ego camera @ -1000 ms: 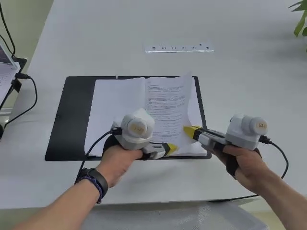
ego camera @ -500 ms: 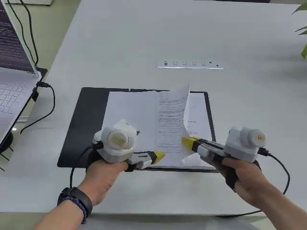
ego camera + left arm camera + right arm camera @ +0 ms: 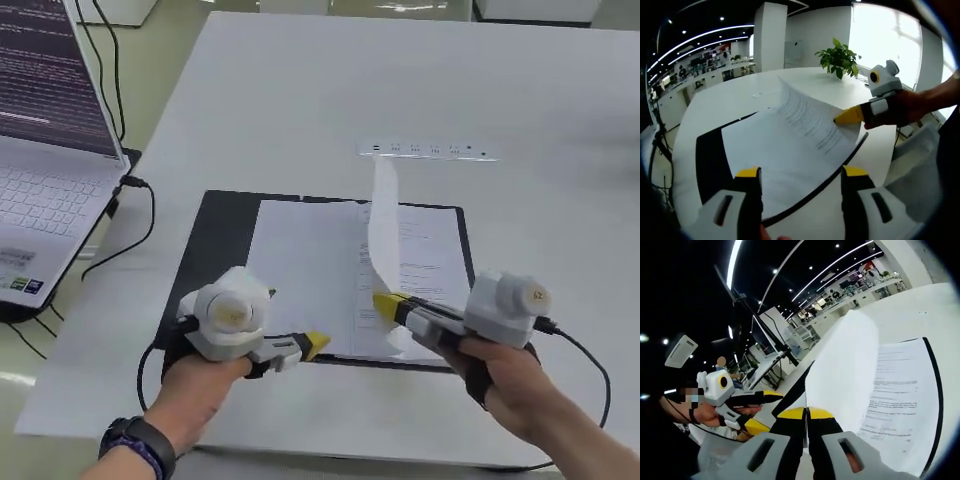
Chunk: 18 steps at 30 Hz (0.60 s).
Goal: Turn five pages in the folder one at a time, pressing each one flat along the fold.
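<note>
Table [image 3: 300,90] | page [image 3: 384,220] lifted upright since earlier | right gripper [image 3: 384,303] pinching it

The head view is bright and even, lit from overhead. The white table [image 3: 300,80] carries a small glare spot at its far edge, and shadows beside the black folder [image 3: 215,250] are faint and soft. In the left gripper view, daylight floods through the windows [image 3: 880,35] (blown out to plain white), and the fisheye bends the ceiling light strips [image 3: 700,37]. The right gripper view is dim and dark-toned, its lifted page [image 3: 845,370] glowing pale, with straight lines curving towards the edges.
</note>
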Each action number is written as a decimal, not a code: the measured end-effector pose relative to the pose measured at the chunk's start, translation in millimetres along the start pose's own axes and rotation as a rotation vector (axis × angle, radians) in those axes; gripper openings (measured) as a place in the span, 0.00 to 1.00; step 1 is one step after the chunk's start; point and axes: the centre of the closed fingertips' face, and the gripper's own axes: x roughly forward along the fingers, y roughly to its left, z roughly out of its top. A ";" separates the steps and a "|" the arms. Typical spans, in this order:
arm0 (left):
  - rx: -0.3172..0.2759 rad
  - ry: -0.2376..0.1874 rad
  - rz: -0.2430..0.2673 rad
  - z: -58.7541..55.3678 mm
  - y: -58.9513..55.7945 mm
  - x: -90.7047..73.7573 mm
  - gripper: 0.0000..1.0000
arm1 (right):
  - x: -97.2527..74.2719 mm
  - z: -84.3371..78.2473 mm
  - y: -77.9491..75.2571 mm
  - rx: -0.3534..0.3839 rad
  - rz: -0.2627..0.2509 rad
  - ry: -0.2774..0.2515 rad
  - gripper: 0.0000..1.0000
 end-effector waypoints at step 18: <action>-0.042 -0.001 0.057 -21.3 31.9 -38.8 0.66 | 58.6 -5.5 46.1 -0.051 0.137 0.107 0.00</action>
